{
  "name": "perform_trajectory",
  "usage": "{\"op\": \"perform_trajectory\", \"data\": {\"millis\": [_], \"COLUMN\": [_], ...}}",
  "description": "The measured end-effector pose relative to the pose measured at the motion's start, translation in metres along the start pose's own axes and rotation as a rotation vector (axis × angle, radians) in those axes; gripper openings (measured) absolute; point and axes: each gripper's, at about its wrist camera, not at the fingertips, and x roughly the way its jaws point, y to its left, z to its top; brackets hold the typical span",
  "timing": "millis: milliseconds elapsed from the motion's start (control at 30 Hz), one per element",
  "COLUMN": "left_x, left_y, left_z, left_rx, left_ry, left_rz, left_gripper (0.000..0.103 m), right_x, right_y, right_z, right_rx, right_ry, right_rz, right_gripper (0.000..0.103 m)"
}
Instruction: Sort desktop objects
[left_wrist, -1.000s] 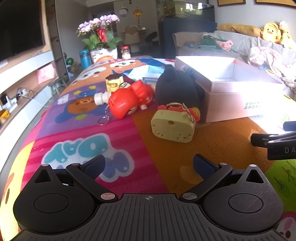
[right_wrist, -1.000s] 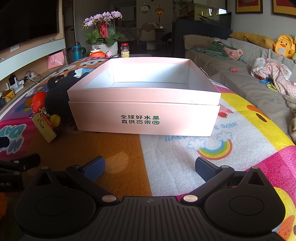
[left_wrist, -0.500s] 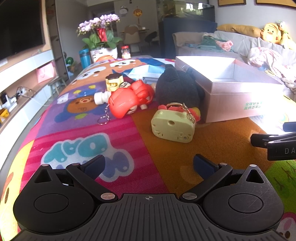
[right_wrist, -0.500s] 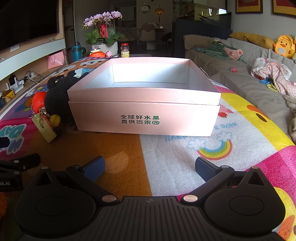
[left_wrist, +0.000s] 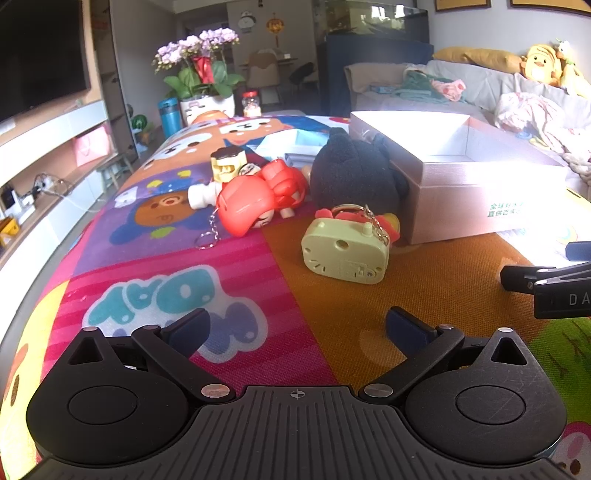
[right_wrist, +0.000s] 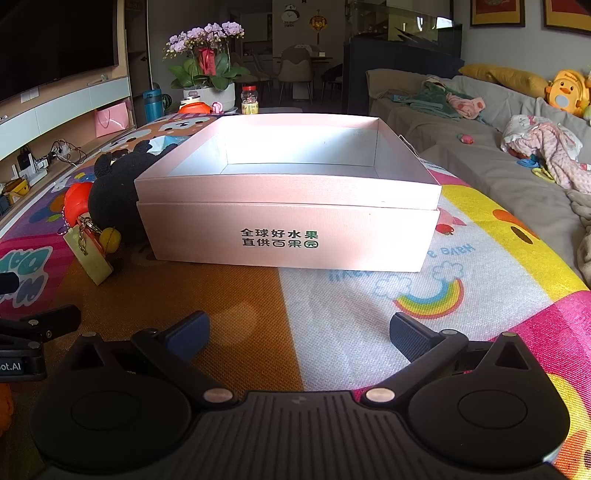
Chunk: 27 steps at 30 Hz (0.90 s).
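At centre frame we see the open pink cardboard box (right_wrist: 288, 221), printed 全球好水果 直供百果园. Left of it, half hidden, sits a black plush toy (right_wrist: 114, 192), then a pale green plastic keychain toy (left_wrist: 345, 251). Both our left gripper (left_wrist: 295, 326) and right gripper (right_wrist: 297, 332) gape empty.

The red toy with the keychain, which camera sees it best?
The left wrist view. There the red toy figure lies in the open on the mat, with its chain and ring showing. In the right wrist view only an orange-red sliver of it peeks out beside the black plush toy.
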Motion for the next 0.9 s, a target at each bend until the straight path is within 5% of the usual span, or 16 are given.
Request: {"op": "perform_trajectory", "data": {"millis": [700,800,900], "left_x": [0.009,0.002,-0.019], "left_y": [0.018,0.04,0.067], "left_z": [0.008,0.011,0.015], "left_rx": [-0.06,-0.163,-0.247], "left_ry": [0.076,0.064,-0.018], "left_rz": [-0.096,-0.14,-0.103], "left_gripper": [0.103,0.103,0.103], "right_x": [0.007,0.005,-0.018], "right_y": [0.001,0.001,0.006], "right_z": [0.011,0.012,0.01], "right_rx": [-0.006,-0.014,-0.039], "right_ry": [0.074,0.083,0.077], "right_rz": [0.002,0.006,0.22], "right_gripper": [0.103,0.103,0.103]}}
